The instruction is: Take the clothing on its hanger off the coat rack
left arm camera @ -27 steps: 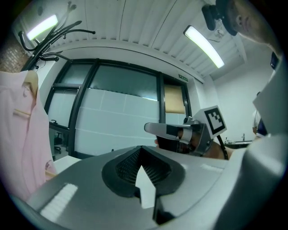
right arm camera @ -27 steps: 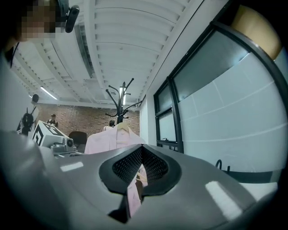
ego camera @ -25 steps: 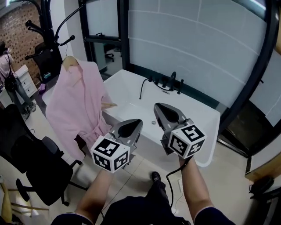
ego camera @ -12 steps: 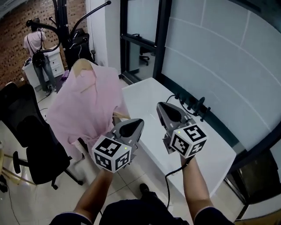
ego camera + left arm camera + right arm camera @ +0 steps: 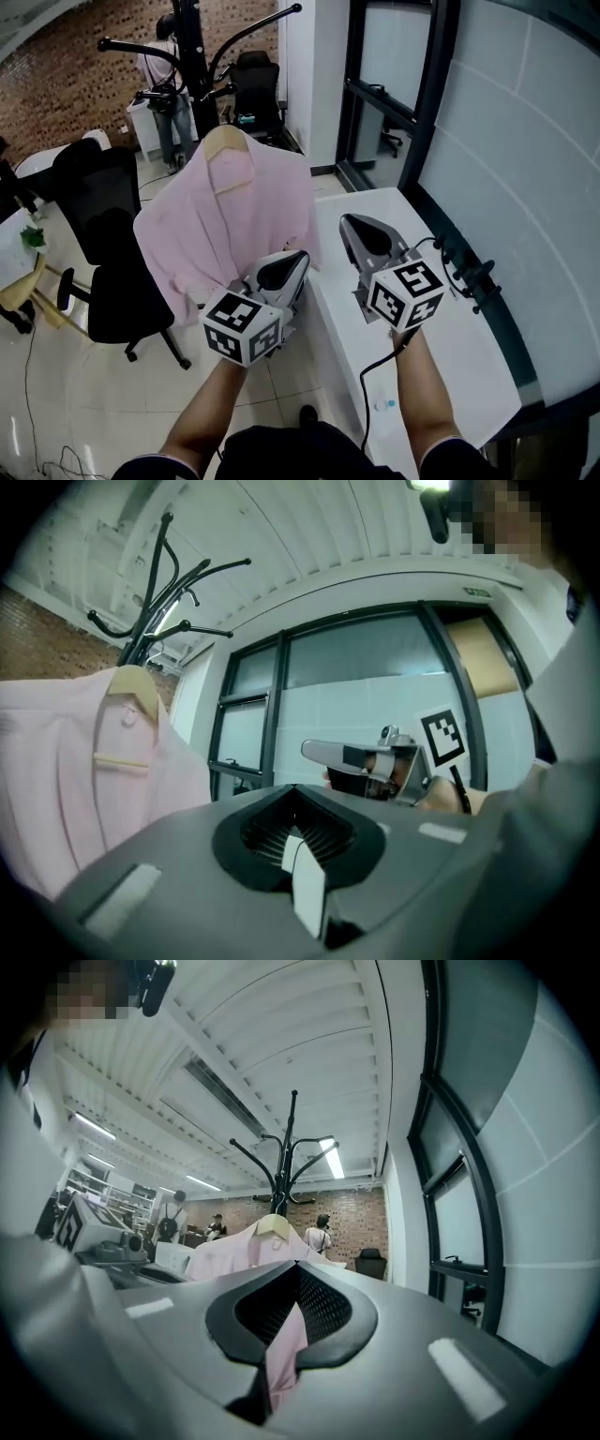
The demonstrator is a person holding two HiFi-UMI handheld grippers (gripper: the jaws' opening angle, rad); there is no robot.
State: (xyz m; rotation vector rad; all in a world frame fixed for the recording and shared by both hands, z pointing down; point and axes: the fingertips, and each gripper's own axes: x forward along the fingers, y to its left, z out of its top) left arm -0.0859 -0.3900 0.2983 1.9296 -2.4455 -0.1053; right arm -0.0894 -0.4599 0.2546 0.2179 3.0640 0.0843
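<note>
Clothing [image 5: 230, 225] hangs on the coat rack [image 5: 192, 56], so the left gripper [image 5: 286, 267] and right gripper [image 5: 361, 234], both closed and empty, should open before reaching the hanger [image 5: 225, 150].

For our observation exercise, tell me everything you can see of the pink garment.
The garment is pale pink, soft-looking cloth with a collar and loose sleeves. It hangs upright on a light wooden hanger whose shoulders and crossbar show at the open neck. It is in front of the black coat rack, beside a black chair. Its lower edge lies behind the left gripper in the head view; whether they touch cannot be told.
</note>
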